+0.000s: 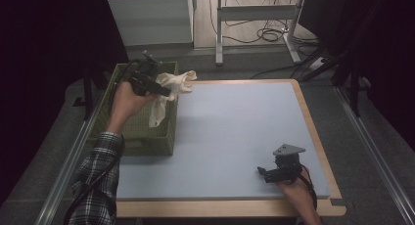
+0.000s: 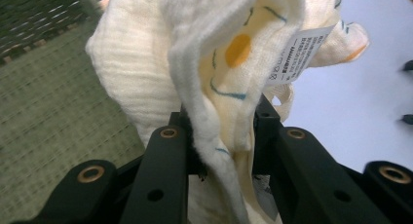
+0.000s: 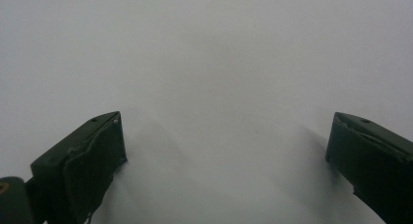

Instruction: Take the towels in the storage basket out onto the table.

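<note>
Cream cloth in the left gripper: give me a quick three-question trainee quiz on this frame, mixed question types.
1. True or false: the left gripper is shut on the cream cloth.
2. The cloth hangs over which spot? A. the green basket's right edge B. the middle of the blue mat C. the floor
3. How do the right gripper's jaws stand, and what lies between them?

Key
1. True; the left gripper view shows the fabric pinched between the jaws.
2. A
3. Wide apart, with bare mat between them; the gripper sits low at the mat's near right corner.
</note>
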`<state>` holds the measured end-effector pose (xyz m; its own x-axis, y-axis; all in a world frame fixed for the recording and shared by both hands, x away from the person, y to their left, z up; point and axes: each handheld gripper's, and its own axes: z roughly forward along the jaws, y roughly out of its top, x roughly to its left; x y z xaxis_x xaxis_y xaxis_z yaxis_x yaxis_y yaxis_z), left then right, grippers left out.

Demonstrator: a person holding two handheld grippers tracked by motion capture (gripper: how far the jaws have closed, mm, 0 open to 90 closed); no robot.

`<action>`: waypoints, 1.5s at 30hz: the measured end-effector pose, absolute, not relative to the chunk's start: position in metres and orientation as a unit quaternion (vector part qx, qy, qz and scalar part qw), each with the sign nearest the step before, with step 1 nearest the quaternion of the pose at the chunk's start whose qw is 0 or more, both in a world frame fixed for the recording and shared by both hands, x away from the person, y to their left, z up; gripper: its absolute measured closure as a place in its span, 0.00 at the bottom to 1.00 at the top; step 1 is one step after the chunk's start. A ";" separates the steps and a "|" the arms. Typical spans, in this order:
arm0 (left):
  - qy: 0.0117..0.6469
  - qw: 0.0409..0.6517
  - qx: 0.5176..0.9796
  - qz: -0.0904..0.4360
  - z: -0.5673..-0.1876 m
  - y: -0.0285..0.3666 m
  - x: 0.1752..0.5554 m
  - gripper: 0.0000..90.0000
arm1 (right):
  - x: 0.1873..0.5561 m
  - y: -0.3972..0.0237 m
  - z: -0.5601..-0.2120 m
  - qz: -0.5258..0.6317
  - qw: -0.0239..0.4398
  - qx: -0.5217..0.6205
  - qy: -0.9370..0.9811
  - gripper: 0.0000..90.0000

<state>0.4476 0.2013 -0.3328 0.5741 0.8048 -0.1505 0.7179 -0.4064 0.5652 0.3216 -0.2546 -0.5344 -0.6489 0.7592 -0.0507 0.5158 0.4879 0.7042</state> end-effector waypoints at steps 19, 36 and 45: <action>0.395 0.299 0.867 0.058 -0.346 0.120 0.451 0.81 | 0.322 -0.255 -0.534 0.337 0.180 0.378 0.843 0.01; 0.349 0.287 0.891 0.050 -0.390 0.050 0.445 0.80 | 0.322 -0.255 -0.534 0.337 0.179 0.378 0.843 0.01; 0.335 0.295 0.894 0.038 -0.422 0.014 0.442 0.80 | 0.322 -0.255 -0.534 0.337 0.180 0.378 0.843 0.01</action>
